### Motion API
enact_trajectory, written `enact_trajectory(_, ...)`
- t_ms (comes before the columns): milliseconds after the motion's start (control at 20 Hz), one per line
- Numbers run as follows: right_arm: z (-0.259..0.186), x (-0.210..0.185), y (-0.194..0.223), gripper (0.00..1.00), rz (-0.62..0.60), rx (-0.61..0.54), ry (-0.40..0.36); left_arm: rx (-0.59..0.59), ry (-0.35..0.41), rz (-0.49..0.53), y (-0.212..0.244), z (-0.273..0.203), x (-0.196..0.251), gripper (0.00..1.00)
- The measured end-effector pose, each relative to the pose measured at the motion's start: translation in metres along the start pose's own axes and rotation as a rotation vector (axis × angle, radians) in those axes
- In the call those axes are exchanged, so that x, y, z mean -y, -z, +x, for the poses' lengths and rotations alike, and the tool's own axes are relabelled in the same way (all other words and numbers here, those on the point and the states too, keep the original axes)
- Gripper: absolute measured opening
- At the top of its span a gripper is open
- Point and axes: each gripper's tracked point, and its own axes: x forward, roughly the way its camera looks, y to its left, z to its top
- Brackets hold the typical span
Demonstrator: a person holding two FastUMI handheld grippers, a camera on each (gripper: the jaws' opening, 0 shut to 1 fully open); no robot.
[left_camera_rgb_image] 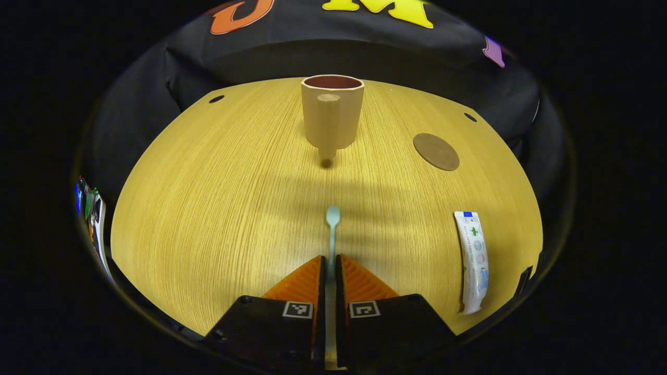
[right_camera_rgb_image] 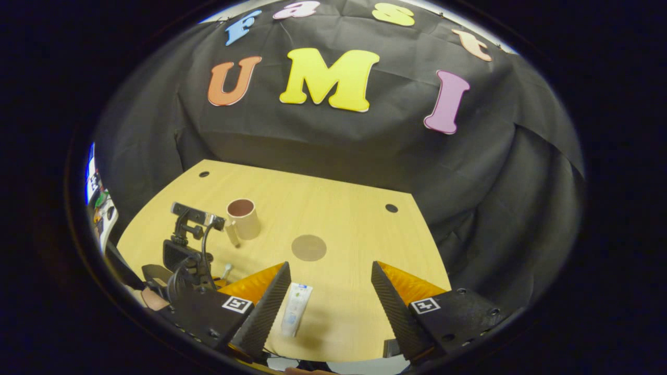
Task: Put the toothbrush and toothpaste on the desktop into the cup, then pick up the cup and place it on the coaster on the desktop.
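A pale blue toothbrush (left_camera_rgb_image: 332,229) lies on the wooden desk (left_camera_rgb_image: 219,198), pointing away toward the cup. My left gripper (left_camera_rgb_image: 330,263) is shut on the toothbrush, with the handle pinched between its fingers. The tan cup (left_camera_rgb_image: 332,114) stands upright at the far middle, its stubby handle facing me. A round brown coaster (left_camera_rgb_image: 436,151) lies to the cup's right. The white toothpaste tube (left_camera_rgb_image: 473,260) lies flat near the right edge. In the right gripper view my right gripper (right_camera_rgb_image: 329,278) hangs open above the toothpaste tube (right_camera_rgb_image: 296,308), with the cup (right_camera_rgb_image: 243,217), coaster (right_camera_rgb_image: 308,247) and left gripper (right_camera_rgb_image: 225,271) farther off.
The desk (right_camera_rgb_image: 338,219) has small dark holes near its far corners (left_camera_rgb_image: 216,99) (left_camera_rgb_image: 470,117). Black cloth walls close in behind and to the right. Some colourful clutter (left_camera_rgb_image: 91,208) sits past the left edge.
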Motion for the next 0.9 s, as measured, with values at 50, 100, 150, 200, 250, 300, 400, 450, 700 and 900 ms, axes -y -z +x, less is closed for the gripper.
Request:
enact_trajectory(50, 0.003, -0.002, 0.008, 0.94, 0.004, -0.017, -0.007, -0.003, 0.004, 0.003, 0.001, -0.002, 0.000, 0.11)
enact_trajectory(100, 0.008, -0.003, 0.015, 0.98, 0.007, -0.039, -0.014, -0.001, 0.004, 0.005, 0.000, -0.004, 0.000, 0.10)
enact_trajectory(150, 0.014, -0.006, 0.026, 0.94, 0.011, -0.067, -0.023, 0.004, 0.005, 0.009, 0.000, -0.006, 0.000, 0.10)
enact_trajectory(200, 0.017, -0.008, 0.034, 0.94, 0.015, -0.090, -0.032, 0.011, 0.005, 0.017, -0.001, -0.011, 0.001, 0.09)
enact_trajectory(250, 0.023, -0.011, 0.045, 0.94, 0.019, -0.117, -0.043, 0.020, 0.008, 0.024, -0.003, -0.015, 0.003, 0.09)
enact_trajectory(300, 0.029, -0.015, 0.053, 0.94, 0.016, -0.140, -0.050, 0.035, 0.020, 0.024, -0.006, -0.022, 0.005, 0.09)
enact_trajectory(400, 0.040, -0.023, 0.072, 0.94, -0.005, -0.177, -0.070, 0.067, 0.047, 0.008, -0.014, -0.038, 0.011, 0.09)
enact_trajectory(450, 0.047, -0.027, 0.082, 0.94, -0.023, -0.198, -0.073, 0.078, 0.045, 0.002, -0.016, -0.046, 0.009, 0.09)
enact_trajectory(700, 0.068, -0.050, 0.137, 0.93, -0.061, -0.324, -0.106, 0.143, 0.025, 0.006, -0.038, -0.081, -0.003, 0.09)
enact_trajectory(900, 0.076, -0.068, 0.164, 0.91, 0.003, -0.435, -0.138, 0.212, -0.009, 0.022, -0.057, -0.100, -0.017, 0.09)
